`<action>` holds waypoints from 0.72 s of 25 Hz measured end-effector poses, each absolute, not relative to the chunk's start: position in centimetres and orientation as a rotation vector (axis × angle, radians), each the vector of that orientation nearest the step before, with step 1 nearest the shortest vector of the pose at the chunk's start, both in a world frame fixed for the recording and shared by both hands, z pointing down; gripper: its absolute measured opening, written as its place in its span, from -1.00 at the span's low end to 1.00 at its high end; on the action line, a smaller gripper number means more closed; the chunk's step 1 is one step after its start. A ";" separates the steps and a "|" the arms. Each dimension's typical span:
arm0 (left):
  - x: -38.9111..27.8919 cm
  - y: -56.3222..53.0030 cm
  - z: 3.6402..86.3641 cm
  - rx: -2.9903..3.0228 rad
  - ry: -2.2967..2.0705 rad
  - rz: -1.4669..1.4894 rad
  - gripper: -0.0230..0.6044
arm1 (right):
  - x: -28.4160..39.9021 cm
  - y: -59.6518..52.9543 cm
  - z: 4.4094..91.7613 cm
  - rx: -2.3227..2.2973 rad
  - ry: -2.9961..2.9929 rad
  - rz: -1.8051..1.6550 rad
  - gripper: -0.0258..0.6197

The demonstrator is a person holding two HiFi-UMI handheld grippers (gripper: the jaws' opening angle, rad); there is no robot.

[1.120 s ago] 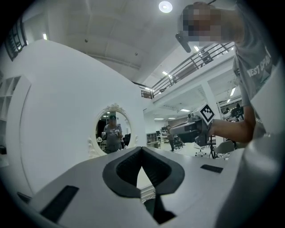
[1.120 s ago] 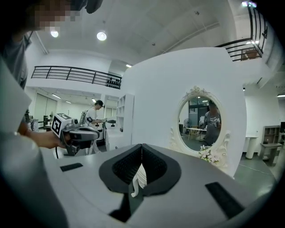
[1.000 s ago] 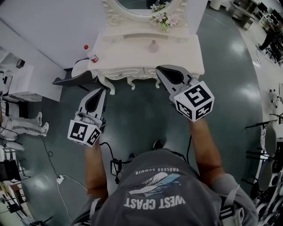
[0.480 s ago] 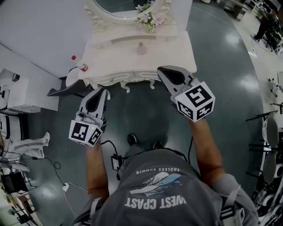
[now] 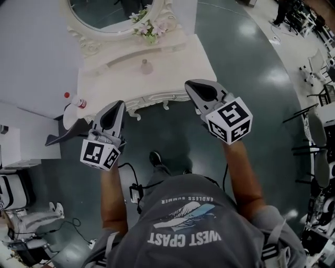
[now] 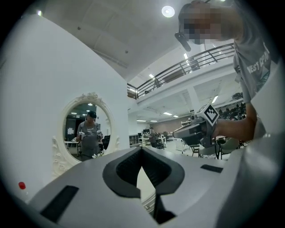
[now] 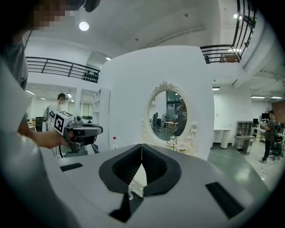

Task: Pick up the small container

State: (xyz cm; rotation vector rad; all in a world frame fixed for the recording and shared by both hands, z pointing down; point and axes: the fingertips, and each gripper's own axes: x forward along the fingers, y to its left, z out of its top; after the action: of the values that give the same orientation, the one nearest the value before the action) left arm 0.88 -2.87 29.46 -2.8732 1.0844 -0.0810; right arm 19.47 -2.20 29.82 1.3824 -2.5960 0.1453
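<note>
Looking steeply down at a white carved desk (image 5: 178,60) set against a wall, with an oval mirror (image 5: 104,13) and a spray of flowers (image 5: 145,29) at its back. On the desk top, near the middle and standing alone: the small container (image 5: 146,66), pale, with a narrow top. Not yet reached.

Held out over the dark floor, near the desk's front edge: the left hand-held gripper (image 5: 119,103) and the right hand-held gripper (image 5: 188,84), both clenched tight on nothing, well apart from the container.

Likely risks from here:
- arriving with jaws closed and knocking the light container over, or pushing it back toward the flowers;
- brushing the carved front edge on the way in;
- mistaking the red-capped bottle (image 5: 77,101), off the desk's left end, for the target.

Needs jaws spread before the approach.
</note>
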 end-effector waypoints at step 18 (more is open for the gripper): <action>-1.9 -15.9 29.5 -2.972 0.867 -0.054 -0.87 | 15.8 -12.0 30.6 1.545 -2.458 0.204 -0.84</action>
State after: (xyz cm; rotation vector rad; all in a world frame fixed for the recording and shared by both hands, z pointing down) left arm -1.92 -15.87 29.46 -2.9717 0.8675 -0.0545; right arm 15.81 -11.98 30.56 1.5452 -2.4578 0.2044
